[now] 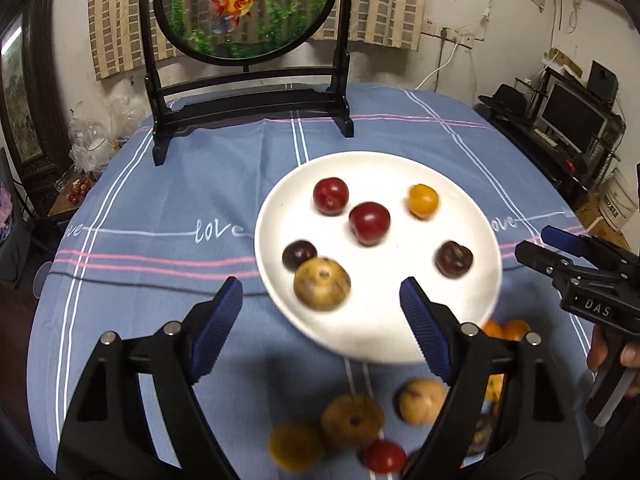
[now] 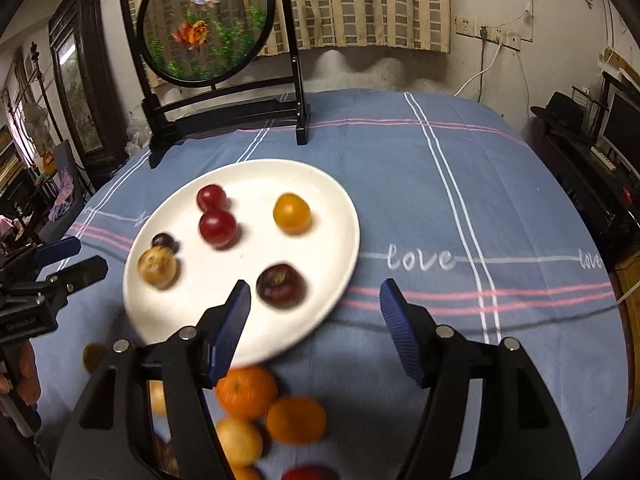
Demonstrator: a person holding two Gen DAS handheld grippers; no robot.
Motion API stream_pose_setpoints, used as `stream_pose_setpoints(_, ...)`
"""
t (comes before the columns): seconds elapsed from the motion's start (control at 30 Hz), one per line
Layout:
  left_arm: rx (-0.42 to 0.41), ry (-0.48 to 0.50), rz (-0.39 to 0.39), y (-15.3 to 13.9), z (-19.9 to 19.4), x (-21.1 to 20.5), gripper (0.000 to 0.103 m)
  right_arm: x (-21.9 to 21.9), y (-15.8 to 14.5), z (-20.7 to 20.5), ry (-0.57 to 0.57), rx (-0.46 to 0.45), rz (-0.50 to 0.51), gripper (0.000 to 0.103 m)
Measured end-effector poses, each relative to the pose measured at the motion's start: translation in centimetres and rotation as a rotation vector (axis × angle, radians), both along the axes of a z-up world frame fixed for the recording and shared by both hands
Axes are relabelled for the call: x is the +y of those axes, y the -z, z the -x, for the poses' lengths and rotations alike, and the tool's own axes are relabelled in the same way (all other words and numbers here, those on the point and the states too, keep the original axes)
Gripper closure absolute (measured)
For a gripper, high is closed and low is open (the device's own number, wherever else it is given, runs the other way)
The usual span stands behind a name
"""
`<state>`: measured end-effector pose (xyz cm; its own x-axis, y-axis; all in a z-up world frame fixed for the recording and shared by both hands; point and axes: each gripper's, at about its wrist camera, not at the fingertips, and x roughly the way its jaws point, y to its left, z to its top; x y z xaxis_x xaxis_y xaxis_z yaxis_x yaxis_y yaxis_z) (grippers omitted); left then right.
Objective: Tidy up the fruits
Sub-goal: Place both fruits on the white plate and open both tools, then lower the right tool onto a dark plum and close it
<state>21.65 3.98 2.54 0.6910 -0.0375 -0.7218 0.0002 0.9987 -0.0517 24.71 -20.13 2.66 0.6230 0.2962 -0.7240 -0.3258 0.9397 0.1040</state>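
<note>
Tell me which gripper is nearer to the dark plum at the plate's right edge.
Right. The right gripper has its left finger just beside the dark plum, jaws open. The left gripper is open over the plate's near-left part, by the yellow-brown fruit.

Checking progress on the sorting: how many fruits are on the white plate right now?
6 on the white plate: two red, one orange-yellow, two dark, one tan. None look hidden.

My left gripper and right gripper are black, with ribbed blue pads and silver pivot screws.
</note>
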Motion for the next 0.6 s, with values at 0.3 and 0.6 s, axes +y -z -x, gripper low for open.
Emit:
stream_pose_setpoints(0.3,-0.011,-0.014,0.006,0.5,7.1,1.0,0.013,-2.2,0.4,8.9,-0.064,-0.044,-0.001,0.034)
stream_pose_setpoints(0.6,0.006,-0.042,0.046,2.5,12.9,1.5,0.010,-3.1,2.6,14.9,-0.127,0.018,0.017,0.034)
